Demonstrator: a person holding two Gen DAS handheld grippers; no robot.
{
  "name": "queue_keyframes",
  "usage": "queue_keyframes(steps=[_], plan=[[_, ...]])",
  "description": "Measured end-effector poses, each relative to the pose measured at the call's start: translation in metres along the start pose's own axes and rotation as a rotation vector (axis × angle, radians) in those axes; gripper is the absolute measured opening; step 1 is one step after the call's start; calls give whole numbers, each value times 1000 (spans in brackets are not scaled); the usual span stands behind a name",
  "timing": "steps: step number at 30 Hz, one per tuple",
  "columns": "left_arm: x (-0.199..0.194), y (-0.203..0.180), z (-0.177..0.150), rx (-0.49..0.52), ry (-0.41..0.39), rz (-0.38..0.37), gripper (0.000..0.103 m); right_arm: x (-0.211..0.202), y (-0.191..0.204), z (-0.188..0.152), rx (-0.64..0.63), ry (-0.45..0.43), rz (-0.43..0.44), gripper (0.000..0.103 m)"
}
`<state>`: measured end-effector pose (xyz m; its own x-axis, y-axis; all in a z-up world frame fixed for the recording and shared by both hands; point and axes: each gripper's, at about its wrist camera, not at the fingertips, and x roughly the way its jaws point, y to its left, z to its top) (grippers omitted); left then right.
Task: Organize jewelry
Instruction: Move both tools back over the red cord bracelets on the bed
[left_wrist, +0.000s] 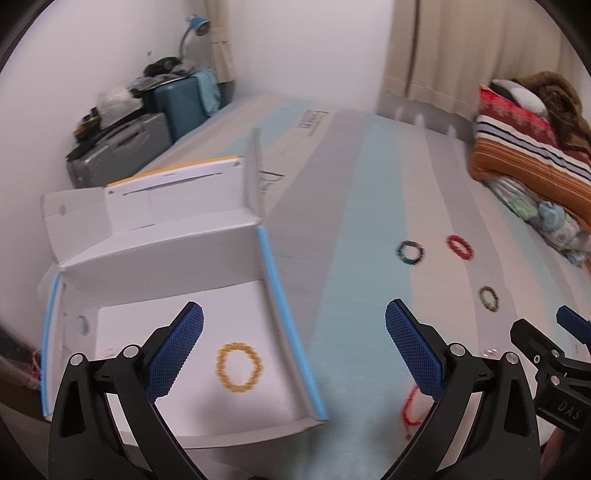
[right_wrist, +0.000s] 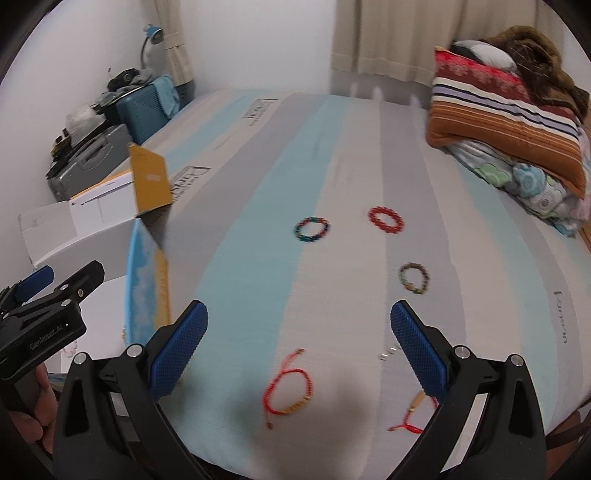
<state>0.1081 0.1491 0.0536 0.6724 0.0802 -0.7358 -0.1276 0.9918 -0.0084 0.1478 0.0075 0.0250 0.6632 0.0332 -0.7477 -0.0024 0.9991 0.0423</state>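
box (left_wrist: 184, 369) open above | side wall (left_wrist: 284, 325) blocks | bedsheet (right_wrist: 258, 258) clear between bracelets

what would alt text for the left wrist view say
Open left tongs hover over a white box holding a yellow bead bracelet. Three more bead bracelets lie on the striped bed to the right.

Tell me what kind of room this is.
Likely a bedroom: a striped mattress serves as the work surface, folded blankets are stacked at its far corner, and suitcases stand against the wall.
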Motion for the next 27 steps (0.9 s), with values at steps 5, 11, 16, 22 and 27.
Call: queue_keyframes(steps=[5,11,16,22,27], plan=[[10,-26,-12,9,31,-108,97,-2,-31,-9,39,7,-34,95],[22,-60,-29,72,62,-147,97,0,-71,-27,88,25,-79,95],[33,-86,-46,130,84,-179,97,6,-100,-50,107,52,-121,95],[50,-106,-65,192,84,-166,97,19,-121,-77,97,83,-146,95],[67,-122,-80,229,115,-181,97,37,-129,-99,72,119,-154,95]])
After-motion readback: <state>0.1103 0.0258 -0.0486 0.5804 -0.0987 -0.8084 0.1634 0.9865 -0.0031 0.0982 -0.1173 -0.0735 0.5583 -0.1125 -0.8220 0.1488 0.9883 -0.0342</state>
